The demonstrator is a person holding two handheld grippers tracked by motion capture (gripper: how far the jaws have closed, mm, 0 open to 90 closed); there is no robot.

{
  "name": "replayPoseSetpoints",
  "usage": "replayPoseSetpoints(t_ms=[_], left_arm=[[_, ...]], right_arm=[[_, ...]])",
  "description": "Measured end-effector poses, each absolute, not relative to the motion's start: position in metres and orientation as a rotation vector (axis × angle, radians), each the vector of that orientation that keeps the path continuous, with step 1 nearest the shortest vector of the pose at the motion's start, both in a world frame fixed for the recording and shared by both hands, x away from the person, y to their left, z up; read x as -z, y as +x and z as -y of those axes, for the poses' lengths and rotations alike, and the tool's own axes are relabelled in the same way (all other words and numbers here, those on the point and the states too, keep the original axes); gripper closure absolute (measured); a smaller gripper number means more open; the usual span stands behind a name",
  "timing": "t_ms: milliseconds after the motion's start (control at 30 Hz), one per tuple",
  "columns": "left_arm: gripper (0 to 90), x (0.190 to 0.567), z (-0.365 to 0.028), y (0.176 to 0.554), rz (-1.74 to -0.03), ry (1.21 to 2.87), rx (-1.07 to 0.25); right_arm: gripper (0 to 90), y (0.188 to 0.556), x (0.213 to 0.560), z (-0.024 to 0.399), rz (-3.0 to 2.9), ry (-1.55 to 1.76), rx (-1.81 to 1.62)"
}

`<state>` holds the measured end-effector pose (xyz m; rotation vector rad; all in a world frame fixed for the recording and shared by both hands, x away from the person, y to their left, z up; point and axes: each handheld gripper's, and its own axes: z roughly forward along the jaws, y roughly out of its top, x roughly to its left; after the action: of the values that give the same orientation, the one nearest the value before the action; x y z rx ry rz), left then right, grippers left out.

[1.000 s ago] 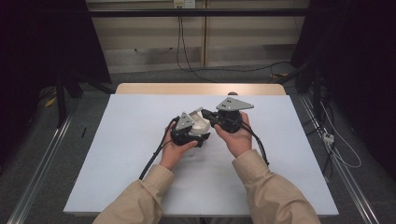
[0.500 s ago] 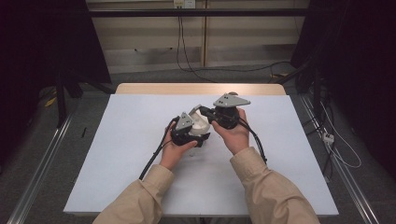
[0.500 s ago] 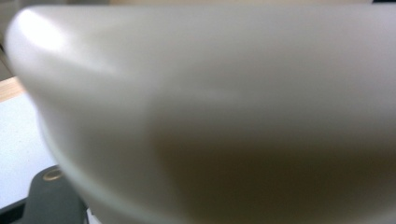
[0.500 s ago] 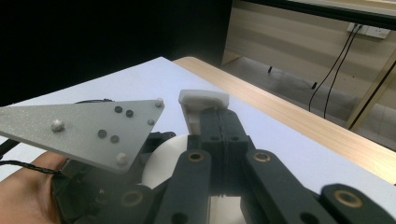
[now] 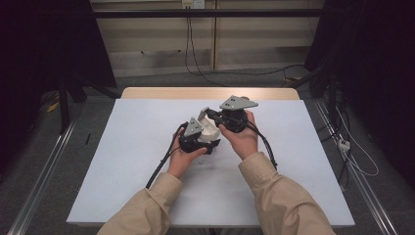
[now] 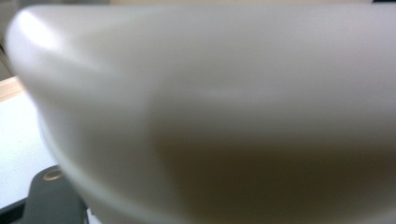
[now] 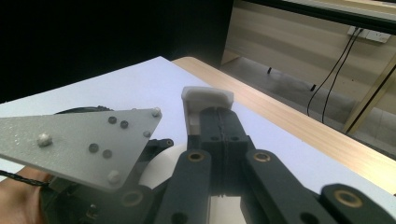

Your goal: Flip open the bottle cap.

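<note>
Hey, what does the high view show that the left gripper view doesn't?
High view alone: the person's two hands and tan sleeves, the left gripper and right gripper held close together over the table, the cables, and the floor beyond. Left gripper view alone: a blurred close-up of a smooth curved surface and one black jaw at the bottom left. Both: the white object between the grippers, and the white table top.

Both forearms reach in side by side, hands close together; the left claw (image 5: 208, 128) and the right claw (image 7: 219, 122) are both clamped tight, jaws meeting.
</note>
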<state>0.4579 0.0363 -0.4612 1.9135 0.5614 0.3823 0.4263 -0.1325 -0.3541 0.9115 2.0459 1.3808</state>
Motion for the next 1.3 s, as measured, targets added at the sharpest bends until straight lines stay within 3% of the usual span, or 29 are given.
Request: replayPoseSetpoints(t_ms=[1300], left_arm=[[18.1, 0.461, -0.036, 0.458, -0.565, 1.913, -0.384]], right_arm=[[90.0, 0.444, 0.357, 0.126, -2.037, 0.922, -1.369]])
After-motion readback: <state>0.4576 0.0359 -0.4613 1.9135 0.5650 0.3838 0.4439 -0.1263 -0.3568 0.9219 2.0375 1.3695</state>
